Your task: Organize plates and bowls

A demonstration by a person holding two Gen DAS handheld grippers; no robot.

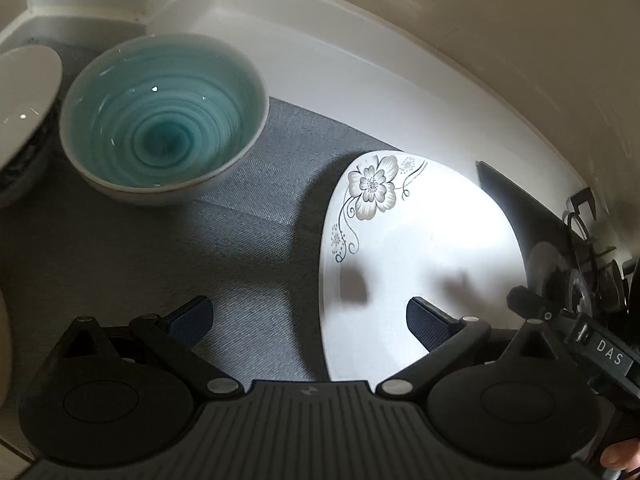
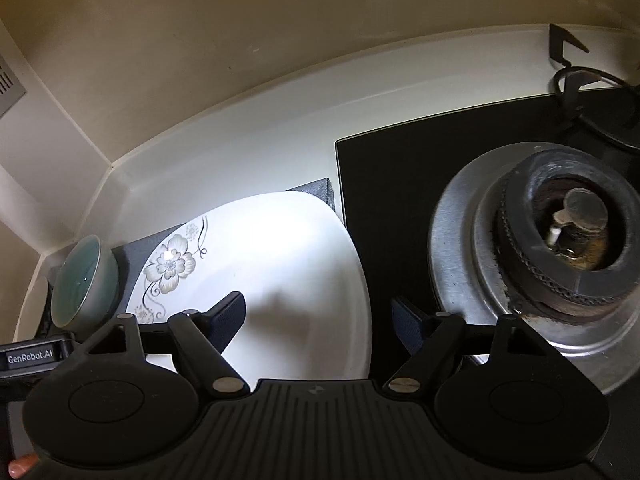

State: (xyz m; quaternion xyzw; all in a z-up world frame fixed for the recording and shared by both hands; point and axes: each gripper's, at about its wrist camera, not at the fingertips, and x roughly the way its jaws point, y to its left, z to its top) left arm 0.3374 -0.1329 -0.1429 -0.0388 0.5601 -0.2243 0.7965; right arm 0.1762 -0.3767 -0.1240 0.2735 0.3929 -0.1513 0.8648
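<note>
Hovering with fingers spread and empty, left gripper (image 1: 310, 322) over the mat (image 1: 120, 248), beside the plate (image 1: 420, 248) at the mat's right edge; teal bowl (image 1: 164, 116) toward its far-left corner. Right view: right gripper (image 2: 318, 322) likewise released, straddling the plate's (image 2: 280, 264) right rim, next to the stove (image 2: 400, 168).

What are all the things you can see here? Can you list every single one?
Round teal-glazed ceramic bowl: one, blue-green inside, pale outside, on the mat's left part.
White bowl: one, only partly in view, left of the teal bowl.
White plate with grey flower print: one, on the mat's right part, beside the stove.
Grey woven mat: one, on the counter under the dishes.
White counter: one, against the cream wall.
Black glass stove top: one, right of the plate.
Silver gas burner: one, on the stove.
Left gripper: black, open, empty.
Right gripper: black, open, empty.
</note>
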